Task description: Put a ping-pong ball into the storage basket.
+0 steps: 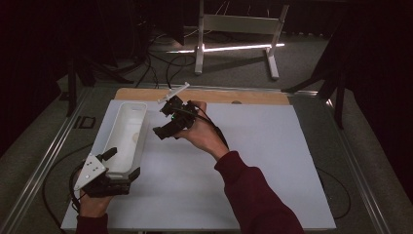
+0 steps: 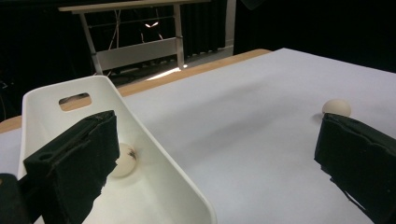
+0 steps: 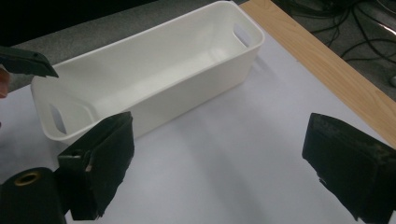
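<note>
A long white bin [image 1: 125, 127] lies on the left of the white table sheet [image 1: 253, 161]. My left gripper [image 1: 124, 162] stands open at the bin's near end, one jaw over the inside and one outside the right wall. In the left gripper view [image 2: 215, 154] a pale egg-shaped ball [image 2: 124, 158] lies in the bin [image 2: 154, 154], and a second ball [image 2: 336, 107] rests on the sheet beyond the right jaw. My right gripper [image 1: 164, 119] hangs open above the sheet, right of the bin's far half. The right gripper view [image 3: 219, 163] looks at the bin [image 3: 187, 79] from the side.
A wooden table edge [image 1: 253, 96] runs along the back of the sheet. A white frame stand [image 1: 238, 29] and cables are on the floor behind. A thin white rod [image 1: 174, 91] sticks out past the right gripper. The left gripper's tip [image 3: 25, 63] shows beside the bin.
</note>
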A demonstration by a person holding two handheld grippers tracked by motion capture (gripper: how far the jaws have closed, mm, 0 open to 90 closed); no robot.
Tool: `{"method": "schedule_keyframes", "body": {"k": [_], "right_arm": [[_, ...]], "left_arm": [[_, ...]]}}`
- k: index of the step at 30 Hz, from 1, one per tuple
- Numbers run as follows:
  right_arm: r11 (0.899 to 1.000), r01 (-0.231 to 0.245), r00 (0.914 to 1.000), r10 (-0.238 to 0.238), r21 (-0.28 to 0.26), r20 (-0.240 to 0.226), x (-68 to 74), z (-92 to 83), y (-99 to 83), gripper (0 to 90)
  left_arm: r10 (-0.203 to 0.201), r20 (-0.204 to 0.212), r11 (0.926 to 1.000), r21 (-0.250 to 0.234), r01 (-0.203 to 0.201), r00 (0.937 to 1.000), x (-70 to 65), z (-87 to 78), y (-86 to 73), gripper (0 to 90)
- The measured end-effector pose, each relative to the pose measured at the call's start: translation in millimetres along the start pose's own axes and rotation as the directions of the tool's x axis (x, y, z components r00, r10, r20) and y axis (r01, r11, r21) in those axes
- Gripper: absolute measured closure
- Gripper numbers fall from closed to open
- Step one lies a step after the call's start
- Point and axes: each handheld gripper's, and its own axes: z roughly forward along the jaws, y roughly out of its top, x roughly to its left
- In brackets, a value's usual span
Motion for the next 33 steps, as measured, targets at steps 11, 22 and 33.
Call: {"method": "schedule_keyframes", "body": {"k": [11,22,33], "right_arm": [[1.000,-0.007,0.9997,0.007,-0.001,0.025,-10.9,-12.0,-8.8,8.6],[1.000,-0.020,0.9992,0.020,-0.007,0.035,-16.6,-19.4,-15.5,8.6],[1.000,-0.023,0.9989,0.023,-0.008,0.042,-22.0,-25.6,-23.0,8.6]], "left_arm": [[0.005,0.005,1.0000,0.008,-0.005,1.0000,-1.1,2.1,0.0,0.6],[0.004,0.001,1.0000,0.004,-0.004,1.0000,-1.1,1.3,0.4,0.6],[0.005,0.003,1.0000,0.004,-0.005,1.0000,-1.5,1.1,0.5,0.6]]}}
